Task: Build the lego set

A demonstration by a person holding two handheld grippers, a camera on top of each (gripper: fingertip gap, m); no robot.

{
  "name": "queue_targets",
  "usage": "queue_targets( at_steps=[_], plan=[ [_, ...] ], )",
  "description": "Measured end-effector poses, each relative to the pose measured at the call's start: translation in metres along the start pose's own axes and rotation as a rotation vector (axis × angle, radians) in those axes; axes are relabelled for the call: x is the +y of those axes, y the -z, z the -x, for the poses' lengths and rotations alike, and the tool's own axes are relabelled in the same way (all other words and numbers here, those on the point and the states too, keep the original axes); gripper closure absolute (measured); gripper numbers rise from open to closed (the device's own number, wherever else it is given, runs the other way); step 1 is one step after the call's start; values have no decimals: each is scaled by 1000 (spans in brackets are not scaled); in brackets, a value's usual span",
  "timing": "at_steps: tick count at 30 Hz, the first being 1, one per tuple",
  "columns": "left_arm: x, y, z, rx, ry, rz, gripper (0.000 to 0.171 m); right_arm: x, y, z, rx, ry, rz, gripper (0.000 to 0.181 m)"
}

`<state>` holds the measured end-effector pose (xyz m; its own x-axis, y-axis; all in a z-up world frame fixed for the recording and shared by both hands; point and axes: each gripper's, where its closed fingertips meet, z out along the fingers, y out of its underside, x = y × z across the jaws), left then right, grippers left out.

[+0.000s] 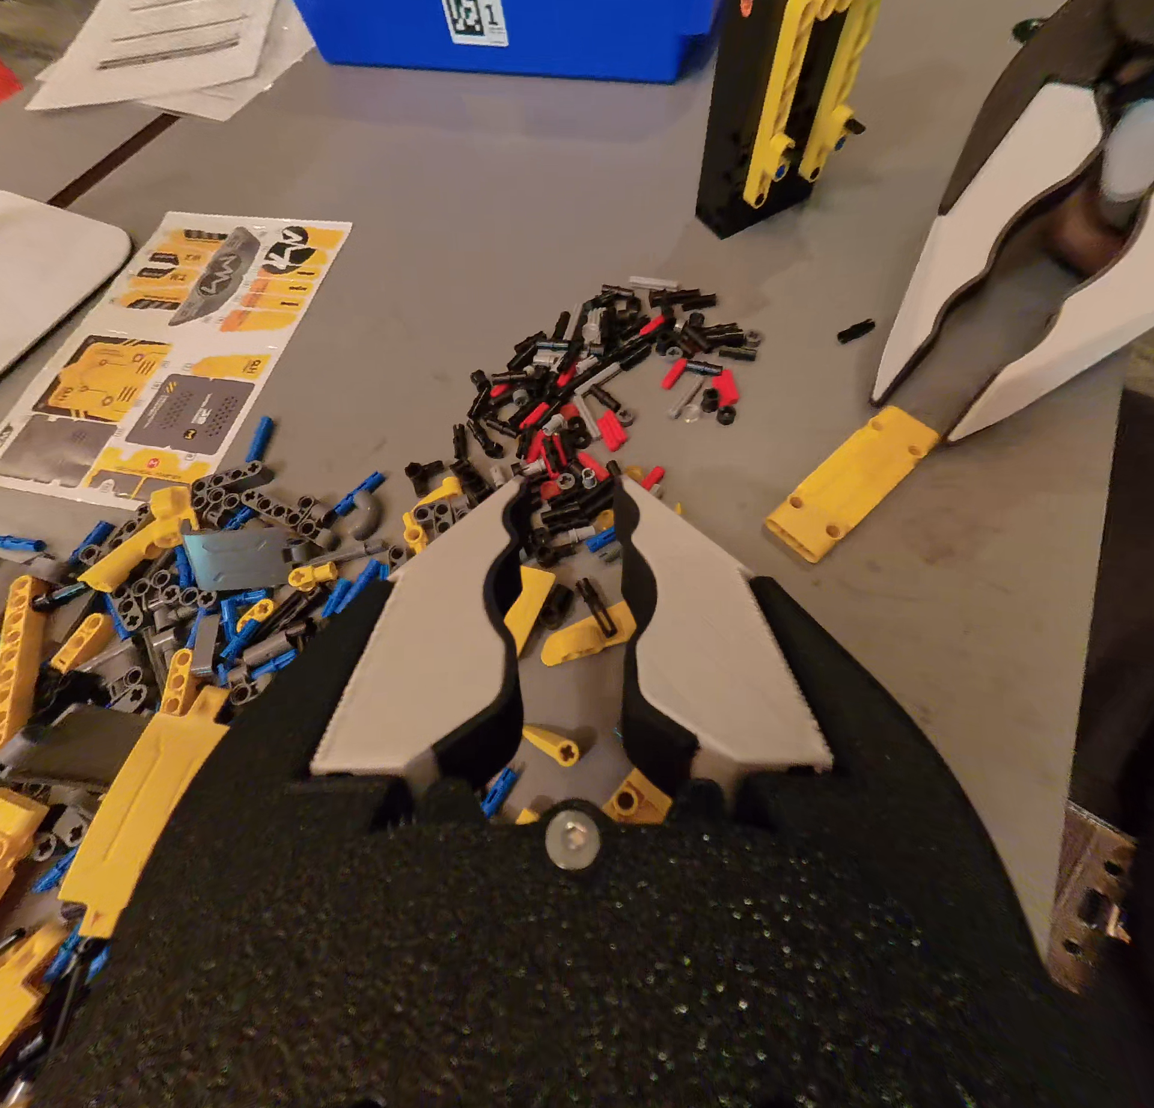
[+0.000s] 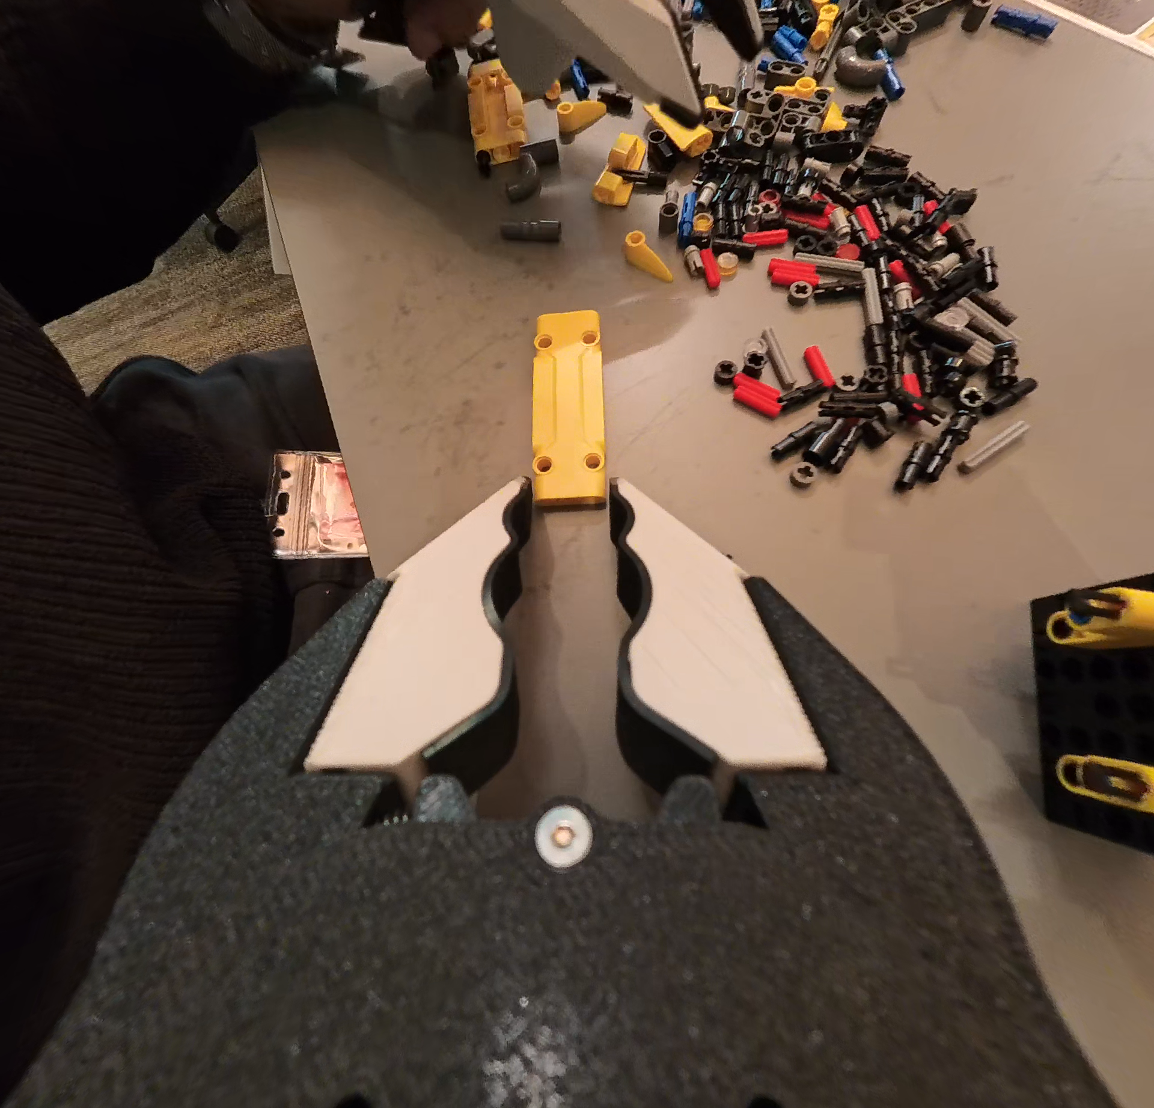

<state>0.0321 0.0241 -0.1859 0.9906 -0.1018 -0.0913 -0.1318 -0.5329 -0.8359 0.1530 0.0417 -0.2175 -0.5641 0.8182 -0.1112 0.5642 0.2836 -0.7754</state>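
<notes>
- Yellow panel [image 2: 568,403] flat on the grey table [image 1: 499,203], near its right-hand edge, one short end lying between the right gripper's tips.
- Far left: sticker sheet [image 1: 168,353], then a heap of yellow, grey and blue beams [image 1: 156,609].
- Centre: left gripper [image 1: 568,484], jaws parted and holding nothing, poised over the near edge of a pile of black and red pins [image 1: 593,378].
- Right: right gripper [image 2: 568,484], jaws apart, flanking the panel's end; contact unclear.
- Behind, well apart: upright black block carrying yellow beams [image 1: 749,141].
</notes>
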Motion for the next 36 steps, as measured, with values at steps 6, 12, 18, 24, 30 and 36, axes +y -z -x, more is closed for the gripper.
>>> queue_targets(
  at_steps=[6,12,18,24,30,36],
  plan=[
    [-1,8,25,-186,-12,-3,146,-10,9,-11,110,48,-80,157],
    [-3,56,72,-308,173,-187,147,-37,54,-29,360,96,-369,157],
    [13,61,99,-423,197,-148,147,-37,55,-37,345,54,-374,160],
    [25,53,103,-341,322,-125,147,-40,62,-42,314,-8,-432,166],
    [25,52,102,-316,337,-129,147,-40,65,-49,276,-90,-451,165],
    [24,52,101,-317,326,-132,147,-40,65,-51,279,-98,-454,165]
  ],
)
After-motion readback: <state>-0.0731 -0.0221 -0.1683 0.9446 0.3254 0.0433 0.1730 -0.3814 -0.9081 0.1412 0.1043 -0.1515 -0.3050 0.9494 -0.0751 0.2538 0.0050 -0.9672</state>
